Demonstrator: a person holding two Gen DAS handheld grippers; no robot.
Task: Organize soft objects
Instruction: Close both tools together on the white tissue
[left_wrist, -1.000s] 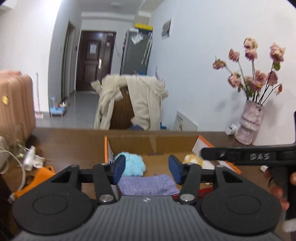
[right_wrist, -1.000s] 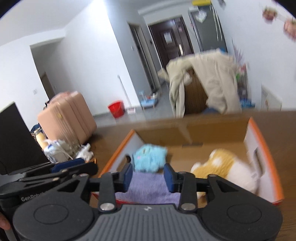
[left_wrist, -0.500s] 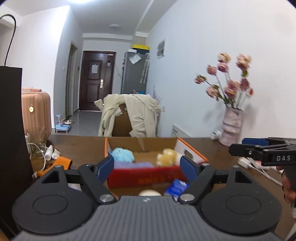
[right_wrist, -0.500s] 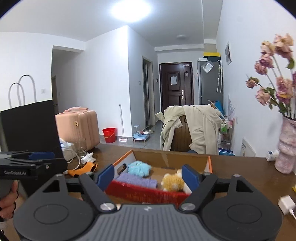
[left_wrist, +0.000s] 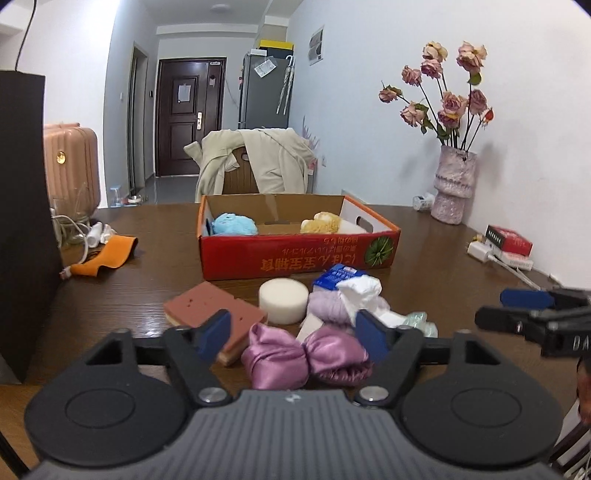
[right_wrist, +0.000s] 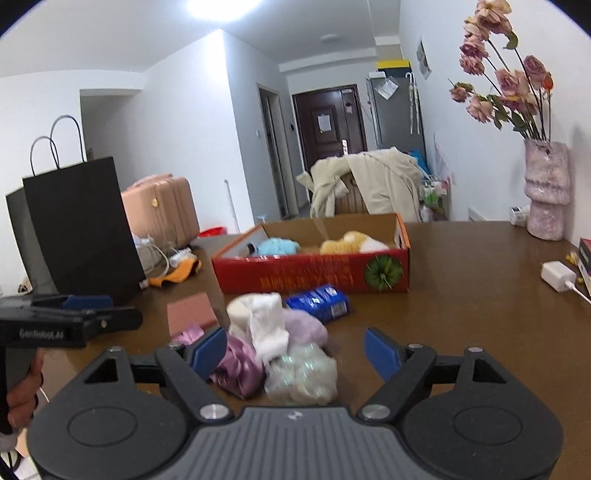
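We see a pile of soft things (left_wrist: 332, 314) in the middle of the tabletop (left_wrist: 147, 280), just in front of the red box (left_wrist: 295, 254). Our left gripper (left_wrist: 293, 332) has just been closing but is spread, pinching nothing. Our right gripper (right_wrist: 295, 349) has spread wide, holding nothing.

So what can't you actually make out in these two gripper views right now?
- Red cardboard box: floor hidden by its front wall, both views.
- Shiny purple satin bundle: near part hidden by the left gripper, left view.
- Pale crinkly bundle: blurred, right view; can't identify.
- Black paper bag: cut off, left view.
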